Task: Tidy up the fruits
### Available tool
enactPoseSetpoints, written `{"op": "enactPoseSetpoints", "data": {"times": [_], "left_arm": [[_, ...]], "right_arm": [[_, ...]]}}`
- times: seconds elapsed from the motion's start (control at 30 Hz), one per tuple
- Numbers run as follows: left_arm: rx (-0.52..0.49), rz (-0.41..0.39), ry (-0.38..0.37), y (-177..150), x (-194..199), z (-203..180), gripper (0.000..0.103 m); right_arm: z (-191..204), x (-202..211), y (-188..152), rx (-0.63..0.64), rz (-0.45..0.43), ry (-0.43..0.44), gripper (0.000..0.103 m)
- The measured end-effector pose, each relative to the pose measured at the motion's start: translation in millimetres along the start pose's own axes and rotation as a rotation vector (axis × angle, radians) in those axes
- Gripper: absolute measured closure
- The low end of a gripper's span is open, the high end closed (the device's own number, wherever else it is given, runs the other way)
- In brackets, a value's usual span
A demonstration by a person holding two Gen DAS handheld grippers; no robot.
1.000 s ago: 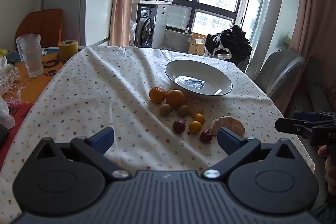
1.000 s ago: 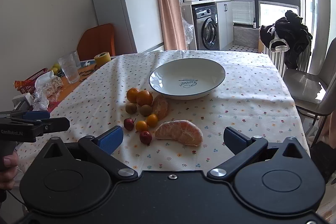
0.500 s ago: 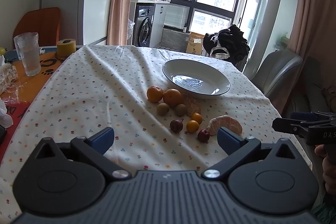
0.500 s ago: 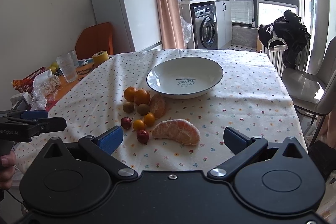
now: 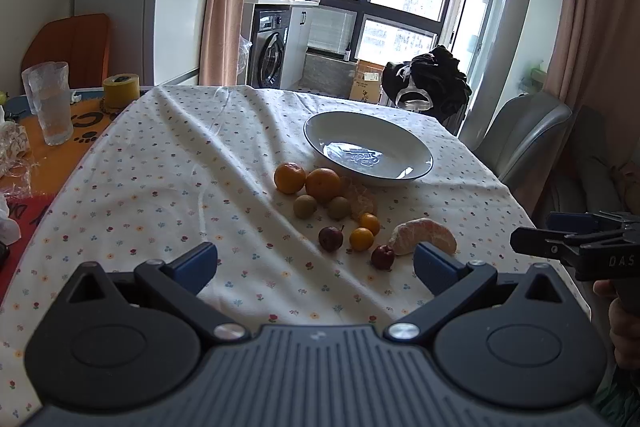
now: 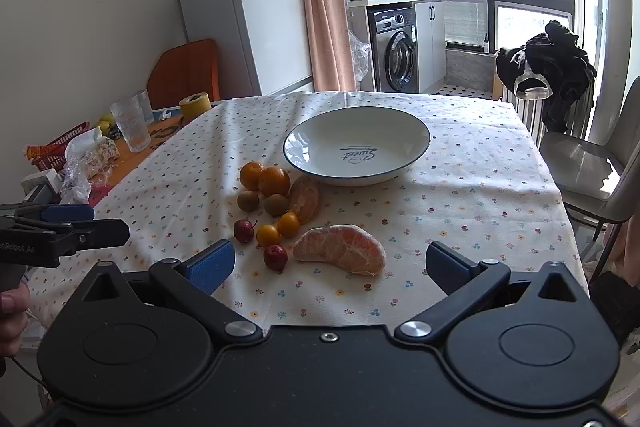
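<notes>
on the counter (image 6: 472, 195), covered by a white cloth with small flower prints, a white shallow bowl with a dark blue rim (image 6: 357, 143) stands empty, with blue script on its bottom. just in front of it lies a cluster of fruit: two round orange mandarins (image 6: 264, 177) side by side, touching, two small brownish-green kiwi-like fruits (image 6: 262, 202) below them, and a peeled mandarin piece (image 6: 305, 198) next to the bowl's near rim. nearer the cameras sit two small yellow-orange kumquats (image 6: 278, 229), two small dark red round fruits (image 6: 259, 243), and a large peeled orange half of pale segments (image 6: 341, 254), lying on its side apart from the bowl.

the left gripper (image 5: 316, 263) hovers over the near edge of the cloth, its blue-padded fingers (image 5: 196, 261) spread wide with nothing between them. the right gripper (image 6: 330, 263) hangs likewise, fingers (image 6: 212, 263) wide and holding nothing; the peeled half lies just ahead of their gap.

on the bare orange part of the counter to the left stand a clear textured drinking glass (image 6: 131, 125) and a yellow roll of tape (image 6: 195, 105).
</notes>
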State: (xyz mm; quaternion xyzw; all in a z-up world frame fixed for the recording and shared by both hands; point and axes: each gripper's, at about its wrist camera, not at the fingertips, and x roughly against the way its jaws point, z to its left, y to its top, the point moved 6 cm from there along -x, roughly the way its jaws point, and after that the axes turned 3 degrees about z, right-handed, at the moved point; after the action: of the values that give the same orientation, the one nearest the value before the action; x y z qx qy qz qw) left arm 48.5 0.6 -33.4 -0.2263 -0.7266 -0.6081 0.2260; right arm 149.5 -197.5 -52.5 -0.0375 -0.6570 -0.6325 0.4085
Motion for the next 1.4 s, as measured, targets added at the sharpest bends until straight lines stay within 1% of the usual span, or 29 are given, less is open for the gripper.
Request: {"op": "enactPoseSetpoints", "data": {"times": [0.7,1.07,1.23,1.4], "left_arm": [[0.000,-0.001,0.016,-2,-1,0,0.000],[-0.002,0.001,0.014,-4,-7,-1,0.000],[0.005,0.005,0.014,-7,-19,-4,0.000],[0.006,0.015,-0.010,-11,-35,-11,0.000]], "right_arm": [[-3,0,1,-0.013,-0.004,-0.008,0.000],[1,-9,-6,0.001,0.000,0.018,0.000],[-5,-17,-9,0.013,-0.009,0.017,0.000],[-14,-27,-12,0.023,-0.016,0.032,0.000]]}}
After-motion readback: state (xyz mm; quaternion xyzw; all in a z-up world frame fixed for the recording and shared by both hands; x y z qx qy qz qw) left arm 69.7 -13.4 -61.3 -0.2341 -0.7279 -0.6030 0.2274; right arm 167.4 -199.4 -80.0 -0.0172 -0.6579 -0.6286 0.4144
